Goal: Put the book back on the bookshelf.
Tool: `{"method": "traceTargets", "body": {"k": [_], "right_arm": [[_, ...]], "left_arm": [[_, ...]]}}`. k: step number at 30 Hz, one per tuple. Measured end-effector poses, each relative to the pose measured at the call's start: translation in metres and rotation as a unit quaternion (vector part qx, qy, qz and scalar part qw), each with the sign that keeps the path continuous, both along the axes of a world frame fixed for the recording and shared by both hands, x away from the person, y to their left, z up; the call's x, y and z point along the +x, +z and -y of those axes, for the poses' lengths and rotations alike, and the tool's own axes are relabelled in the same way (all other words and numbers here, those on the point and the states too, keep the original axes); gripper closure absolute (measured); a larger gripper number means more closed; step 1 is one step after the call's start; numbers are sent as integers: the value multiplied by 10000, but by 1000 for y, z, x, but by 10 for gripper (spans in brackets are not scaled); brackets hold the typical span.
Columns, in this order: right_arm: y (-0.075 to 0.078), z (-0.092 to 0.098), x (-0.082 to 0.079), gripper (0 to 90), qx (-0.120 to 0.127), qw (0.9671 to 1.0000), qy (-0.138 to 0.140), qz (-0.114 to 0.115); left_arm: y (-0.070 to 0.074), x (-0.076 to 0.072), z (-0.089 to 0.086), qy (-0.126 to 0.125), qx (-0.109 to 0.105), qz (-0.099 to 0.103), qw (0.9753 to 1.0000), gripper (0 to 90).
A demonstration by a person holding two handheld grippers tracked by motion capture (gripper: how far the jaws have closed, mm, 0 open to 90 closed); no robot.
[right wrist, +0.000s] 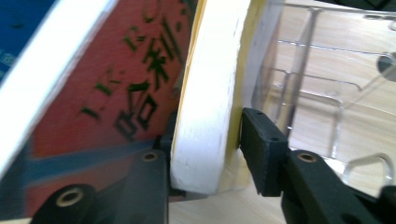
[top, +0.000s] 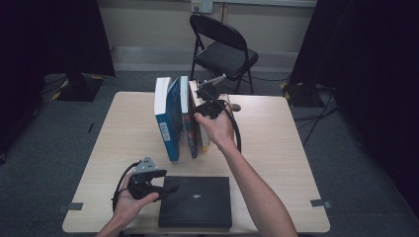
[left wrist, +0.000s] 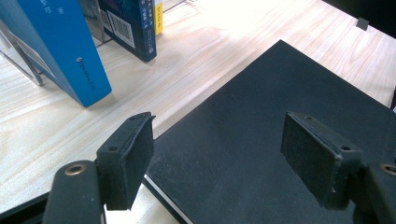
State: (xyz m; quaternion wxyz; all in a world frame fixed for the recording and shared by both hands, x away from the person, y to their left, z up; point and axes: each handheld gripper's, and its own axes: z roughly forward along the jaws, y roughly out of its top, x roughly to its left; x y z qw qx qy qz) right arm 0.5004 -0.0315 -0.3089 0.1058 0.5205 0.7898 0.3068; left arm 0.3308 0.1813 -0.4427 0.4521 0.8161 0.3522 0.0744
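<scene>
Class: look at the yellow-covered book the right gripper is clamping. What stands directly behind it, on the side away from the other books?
Behind the yellow-covered book, held by the right gripper, stands a clear acrylic stand on the table. The stand's lower part is hidden by the book and jaw.

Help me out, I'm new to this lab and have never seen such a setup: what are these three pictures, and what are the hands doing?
A person works at a wooden table, holding a hand-held two-jaw gripper in each hand. The high view looks down from above the person's side. The other two come from cameras riding on each gripper, looking along its black jaws. On the table stand a few books in a clear holder, with a flat black book lying nearer the person. The right gripper is clamped on the yellow-edged book at the row's end. The left gripper hangs open over the black book's corner, gripping nothing.
</scene>
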Motion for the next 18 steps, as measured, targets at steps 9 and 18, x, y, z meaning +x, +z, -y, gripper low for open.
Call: {"method": "traceTargets", "body": {"k": [9, 18], "right_arm": [[-5, 9, -11, 585, 244, 9989, 403, 37], [-12, 15, -21, 603, 391, 9970, 644, 176]], "left_arm": [[0, 0, -2, 38, -8, 12, 10000, 253], [0, 0, 2, 23, 10, -17, 10000, 254]]}}
